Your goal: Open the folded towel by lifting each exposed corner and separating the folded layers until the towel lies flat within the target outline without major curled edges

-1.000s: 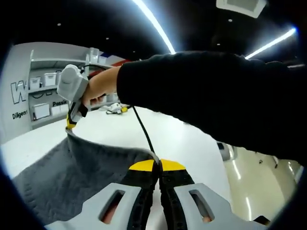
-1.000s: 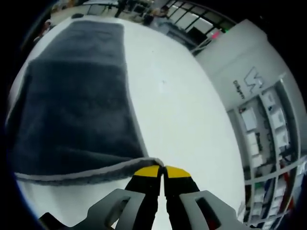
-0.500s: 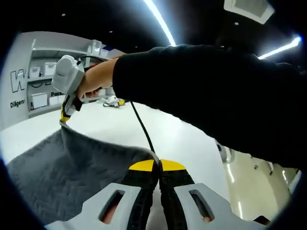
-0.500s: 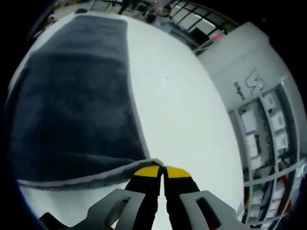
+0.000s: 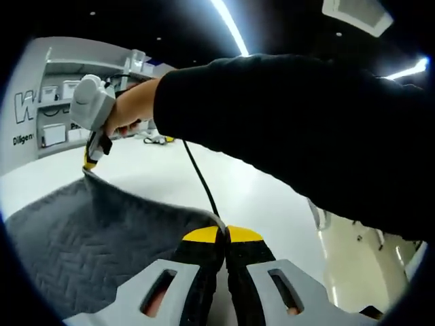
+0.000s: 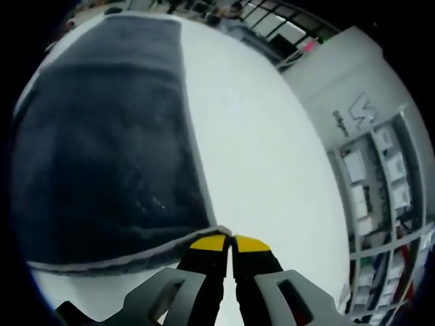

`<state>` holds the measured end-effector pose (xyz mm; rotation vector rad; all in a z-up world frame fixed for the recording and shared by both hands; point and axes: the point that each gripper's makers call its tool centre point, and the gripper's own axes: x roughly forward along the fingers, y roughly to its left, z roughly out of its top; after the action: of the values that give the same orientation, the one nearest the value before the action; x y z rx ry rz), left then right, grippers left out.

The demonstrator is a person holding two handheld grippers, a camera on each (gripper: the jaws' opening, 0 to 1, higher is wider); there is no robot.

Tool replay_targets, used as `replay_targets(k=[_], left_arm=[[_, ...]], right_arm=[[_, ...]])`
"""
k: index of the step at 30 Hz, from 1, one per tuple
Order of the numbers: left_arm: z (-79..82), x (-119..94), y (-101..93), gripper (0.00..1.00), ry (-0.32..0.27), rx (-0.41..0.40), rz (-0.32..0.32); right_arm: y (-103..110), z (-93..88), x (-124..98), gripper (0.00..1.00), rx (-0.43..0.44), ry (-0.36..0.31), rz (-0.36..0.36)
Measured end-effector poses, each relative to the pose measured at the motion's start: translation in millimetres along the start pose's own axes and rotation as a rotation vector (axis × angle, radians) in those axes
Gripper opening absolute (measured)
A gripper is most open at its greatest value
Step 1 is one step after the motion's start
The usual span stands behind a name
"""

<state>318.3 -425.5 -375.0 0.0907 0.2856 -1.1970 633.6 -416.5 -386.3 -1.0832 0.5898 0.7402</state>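
Both tools are pinched tight on neighbouring corners of the grey towel [image 5: 88,231], left tool [image 5: 222,234] and right tool [image 6: 228,242], lifting it higher off the white desk [image 6: 265,156] than a second ago, toward 12 o'clock, so the fold's opening.

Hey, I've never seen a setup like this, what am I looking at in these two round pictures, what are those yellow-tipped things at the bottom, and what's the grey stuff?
A person holds a hand-held two-jaw gripper in each hand, and a fisheye camera rides on each, so each round picture looks forward along one gripper's jaws. In the left gripper view, the left gripper is shut on a corner of a dark grey towel. The person's black sleeve crosses that view, and their hand holds the right gripper, pinching another corner. The right gripper view shows the right gripper shut on the towel, which spreads out over a white table. Storage shelves stand in the background.
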Motion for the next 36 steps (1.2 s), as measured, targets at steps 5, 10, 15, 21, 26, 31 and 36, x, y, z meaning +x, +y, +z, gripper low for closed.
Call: replay_targets(k=[5, 10, 15, 21, 26, 31, 36], left_arm=[[-7.2, 3, 0.1, 0.02, 0.015, -0.001, -0.001], [-13.2, 7, -1.2, 0.02, 0.028, -0.001, -0.009], [-17.1, 9, -2.9, 0.04, 0.042, 0.0, -0.022], [-19.2, 10, -12.7, 0.16, 0.056, 0.013, -0.055], [-26.5, 9, -24.1, 0.3, 0.092, 0.01, -0.096], [-29.9, 9, -30.3, 0.33, 0.111, 0.023, -0.116], [-35.2, 10, -34.7, 0.42, 0.147, -0.008, -0.147]], right_arm=[[1, -6.2, 7, 0.0, -0.003, 0.006, -0.003], [6, -13.0, 14, 0.0, -0.002, 0.02, 0.01], [8, -18.6, 15, 0.0, -0.002, 0.04, 0.006], [9, -33.4, 11, 0.18, 0.025, 0.088, 0.024], [2, -42.3, -3, 0.3, 0.031, 0.108, -0.017], [-4, -41.2, -25, 0.37, 0.06, 0.109, -0.061], [7, -33.3, -36, 0.46, 0.096, 0.075, -0.044]])
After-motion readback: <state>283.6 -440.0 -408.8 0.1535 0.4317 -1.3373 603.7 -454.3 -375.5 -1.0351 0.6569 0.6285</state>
